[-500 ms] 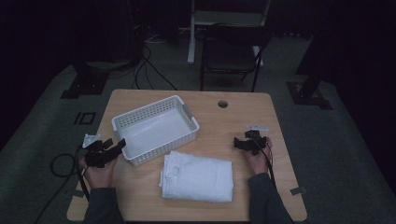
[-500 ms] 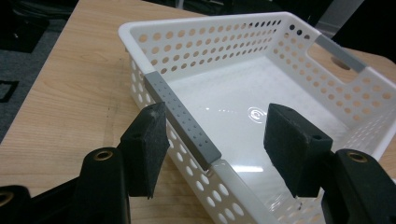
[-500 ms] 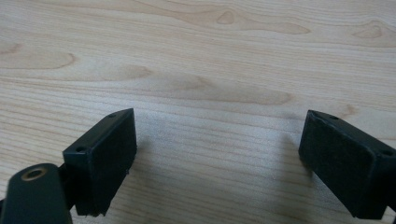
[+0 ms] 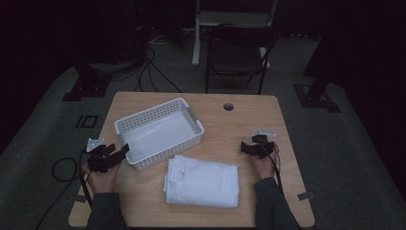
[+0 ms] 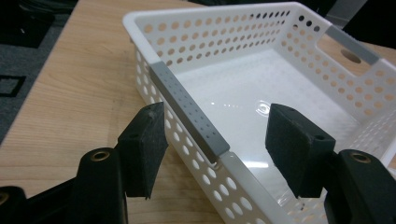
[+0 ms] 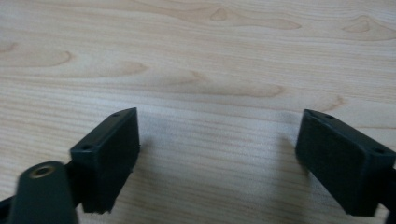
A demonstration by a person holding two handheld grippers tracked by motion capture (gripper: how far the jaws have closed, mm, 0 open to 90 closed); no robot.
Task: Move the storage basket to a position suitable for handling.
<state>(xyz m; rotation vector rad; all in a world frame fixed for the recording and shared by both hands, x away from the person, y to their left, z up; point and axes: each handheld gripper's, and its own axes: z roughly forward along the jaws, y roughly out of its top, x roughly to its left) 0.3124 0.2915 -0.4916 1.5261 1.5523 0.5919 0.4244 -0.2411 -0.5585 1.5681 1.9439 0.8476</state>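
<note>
The left gripper (image 4: 119,152) is hovering with its 2 jaws spread wide, 1 outside and 1 inside the near short wall of the white perforated basket (image 4: 158,130), straddling the grey handle strip (image 5: 190,113) on that rim without yet touching it. In the left gripper view the basket (image 5: 280,60) is running away toward 1 o'clock, its glossy floor bare, the outer jaw hanging over the wooden table (image 5: 70,121). From the high view the basket is sitting at about 10 o'clock from the table's centre, turned at an angle, and the folded white towel (image 4: 203,182) is lying just beside its near long wall, at 6 o'clock from the centre.

The right gripper (image 4: 246,148) is resting low at 3 o'clock, well apart from both towel and basket, its jaws likewise spread and holding nothing, with bare table (image 6: 196,56) under them.

By my judgement the step in hand is taking hold of the basket at its handle, probably to steady or shift it before the towel goes in. The next move is calling for the left jaws to close squarely on the grey strip, while the right gripper is turning toward 9 o'clock to reach the towel's edge
</note>
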